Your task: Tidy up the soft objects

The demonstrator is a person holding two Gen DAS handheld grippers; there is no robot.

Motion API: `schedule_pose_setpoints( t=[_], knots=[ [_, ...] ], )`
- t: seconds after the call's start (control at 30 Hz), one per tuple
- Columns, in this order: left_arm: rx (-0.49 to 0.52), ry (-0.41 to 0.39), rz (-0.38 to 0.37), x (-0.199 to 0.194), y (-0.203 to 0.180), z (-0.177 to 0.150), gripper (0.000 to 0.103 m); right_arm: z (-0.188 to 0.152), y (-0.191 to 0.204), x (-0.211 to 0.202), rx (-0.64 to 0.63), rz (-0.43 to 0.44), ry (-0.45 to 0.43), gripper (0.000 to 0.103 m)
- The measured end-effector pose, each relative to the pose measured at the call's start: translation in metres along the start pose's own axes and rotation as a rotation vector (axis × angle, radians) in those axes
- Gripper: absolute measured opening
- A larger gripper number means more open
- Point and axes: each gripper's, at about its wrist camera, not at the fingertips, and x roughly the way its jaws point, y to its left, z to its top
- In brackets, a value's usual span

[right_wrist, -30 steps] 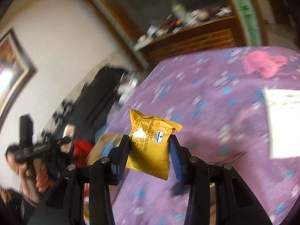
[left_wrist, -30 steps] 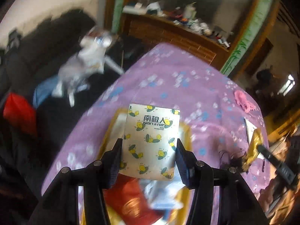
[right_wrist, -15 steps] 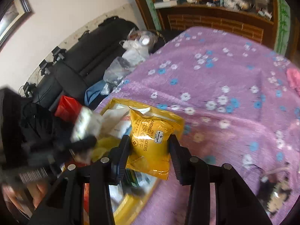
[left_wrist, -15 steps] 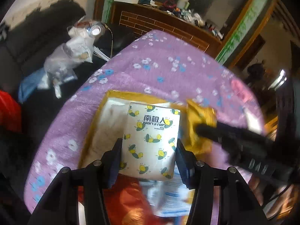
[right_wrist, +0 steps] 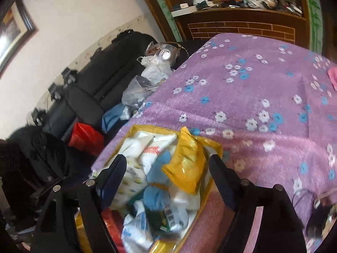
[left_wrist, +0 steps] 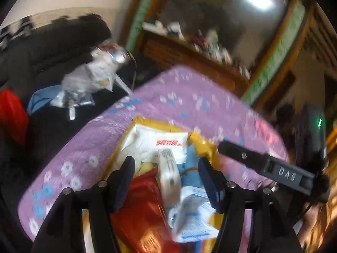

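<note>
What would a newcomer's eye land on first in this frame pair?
The yellow-rimmed box crammed with soft packets, at the near edge of the purple flowered blanket. A shiny yellow snack bag lies on top, between the open right gripper; the left gripper is open above the same pile.

R gripper (right_wrist: 168, 166) fingers apart, yellow packet (right_wrist: 185, 168) in box (right_wrist: 212, 147)

Both grippers spread wide, nothing between the fingers.
The left gripper (left_wrist: 164, 172) and the right gripper (right_wrist: 168, 172) each point forward and downward; the right gripper's body reaches across the left wrist view.
</note>
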Motion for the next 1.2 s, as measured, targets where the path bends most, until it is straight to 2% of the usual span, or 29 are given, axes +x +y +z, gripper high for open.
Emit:
schedule_pose_setpoints(
  t=[0.1, 0.2, 0.23, 0.33, 0.4, 0.47, 0.57, 0.7, 0.77, 0.9, 1.2],
  knots=[
    [0.008, 0.001, 0.035, -0.017, -0.011, -0.021, 0.073, -0.025, -0.003, -0.028, 0.046, 0.006, -0.026, 0.082],
    [0.059, 0.008, 0.073, -0.031, -0.024, -0.051, 0.073, -0.056, 0.005, -0.052, 0.009, -0.083, -0.024, 0.083],
    [0.077, 0.032, 0.083, -0.03, -0.027, -0.062, 0.073, -0.066, 0.008, -0.057, -0.011, -0.125, -0.017, 0.083],
    [0.121, 0.195, 0.109, -0.022, -0.033, -0.086, 0.073, -0.091, 0.012, -0.069, -0.058, -0.246, 0.03, 0.084],
    [0.148, 0.212, 0.133, -0.028, -0.036, -0.096, 0.073, -0.107, 0.008, -0.077, -0.051, -0.268, 0.051, 0.084],
    [0.17, 0.209, 0.163, -0.038, -0.04, -0.105, 0.073, -0.12, 0.004, -0.08, -0.03, -0.248, 0.074, 0.084],
    [0.213, 0.246, 0.214, -0.045, -0.045, -0.114, 0.073, -0.128, 0.0, -0.08, -0.01, -0.217, 0.112, 0.084],
    [0.191, 0.205, 0.238, -0.059, -0.042, -0.116, 0.073, -0.129, 0.002, -0.089, 0.0, -0.237, 0.07, 0.084],
    [0.198, 0.204, 0.238, -0.059, -0.039, -0.118, 0.073, -0.129, 0.004, -0.087, -0.001, -0.231, 0.078, 0.084],
    [0.222, 0.183, 0.283, -0.06, -0.034, -0.12, 0.073, -0.13, 0.012, -0.078, -0.017, -0.231, 0.092, 0.084],
    [0.202, 0.184, 0.262, -0.061, -0.017, -0.121, 0.073, -0.134, 0.027, -0.063, -0.051, -0.232, 0.109, 0.084]
  ],
)
